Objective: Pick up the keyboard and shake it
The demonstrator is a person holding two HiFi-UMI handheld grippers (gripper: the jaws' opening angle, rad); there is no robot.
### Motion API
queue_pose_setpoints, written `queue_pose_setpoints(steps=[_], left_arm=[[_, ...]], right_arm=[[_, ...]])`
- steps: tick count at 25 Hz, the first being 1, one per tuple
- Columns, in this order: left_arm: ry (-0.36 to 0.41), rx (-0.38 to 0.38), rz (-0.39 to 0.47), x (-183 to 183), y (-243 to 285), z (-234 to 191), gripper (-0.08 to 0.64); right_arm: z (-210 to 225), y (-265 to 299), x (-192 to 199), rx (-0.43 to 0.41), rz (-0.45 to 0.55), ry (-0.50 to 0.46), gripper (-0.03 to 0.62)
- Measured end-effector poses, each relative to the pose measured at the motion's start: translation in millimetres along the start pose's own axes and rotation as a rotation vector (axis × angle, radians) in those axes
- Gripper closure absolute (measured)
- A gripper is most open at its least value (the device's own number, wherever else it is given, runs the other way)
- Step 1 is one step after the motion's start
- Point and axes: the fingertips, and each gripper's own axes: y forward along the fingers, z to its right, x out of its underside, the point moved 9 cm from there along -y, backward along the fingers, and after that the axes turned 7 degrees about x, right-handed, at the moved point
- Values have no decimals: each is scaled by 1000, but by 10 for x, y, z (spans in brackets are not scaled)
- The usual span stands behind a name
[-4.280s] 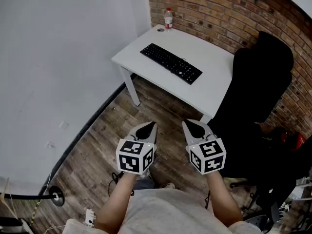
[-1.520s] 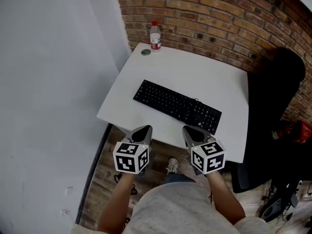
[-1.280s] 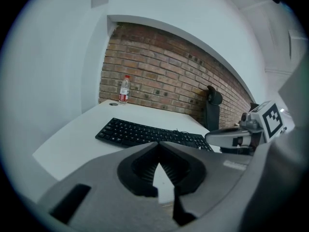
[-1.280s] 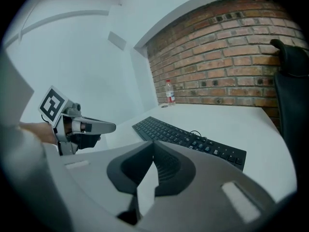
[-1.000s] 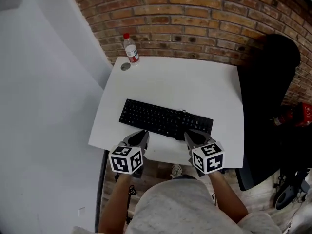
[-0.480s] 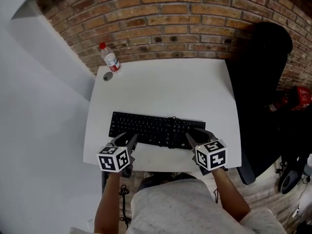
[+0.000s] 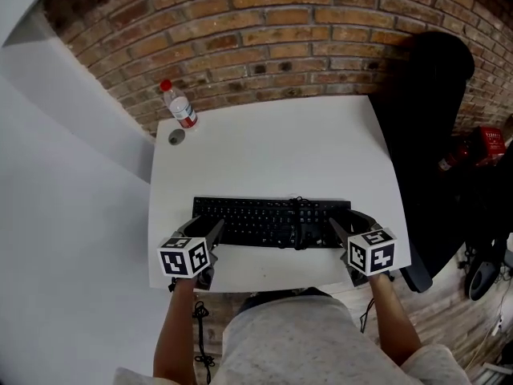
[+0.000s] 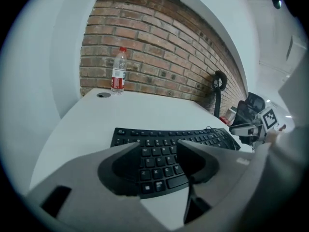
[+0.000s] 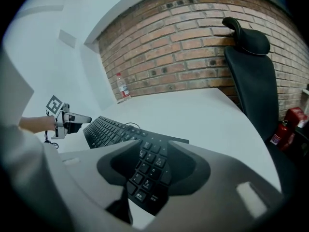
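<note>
A black keyboard lies flat across the near part of the white table, its cable curled on top. My left gripper is at the keyboard's left end and my right gripper at its right end. Both pairs of jaws are opening. In the left gripper view the keyboard shows through the gap of the left gripper, with the pads not touching it. The right gripper view is alike: the right gripper is apart over the keyboard's end keys, holding nothing.
A water bottle stands at the table's far left corner with a small round cap beside it. A brick wall runs behind the table. A black office chair is at the right, and a red extinguisher beyond it.
Both grippers have moved apart from the keyboard's front to its two ends, and their jaws have gone from nearly shut to open. The keyboard has not moved.
</note>
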Motion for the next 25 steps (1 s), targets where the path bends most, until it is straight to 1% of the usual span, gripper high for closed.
queue_pose_setpoints(steps=[7, 14, 19, 21, 22, 25], left_arm=[[4, 9, -35, -114, -31, -423, 276], [-25, 64, -89, -151, 64, -690, 235], [-59, 118, -136, -129, 131, -746, 210], [-73, 137, -144, -134, 164, -747, 204], [-79, 145, -148, -143, 182, -741, 201], [-87, 159, -160, -179, 221, -708, 193]], right_arm=[[53, 17, -16, 77, -6, 60, 365], [39, 83, -18, 121, -27, 118, 333], [71, 103, 11, 121, -45, 168, 314], [102, 88, 1, 120, -44, 180, 313], [123, 76, -4, 121, -44, 186, 298], [181, 71, -1, 105, -57, 202, 296]])
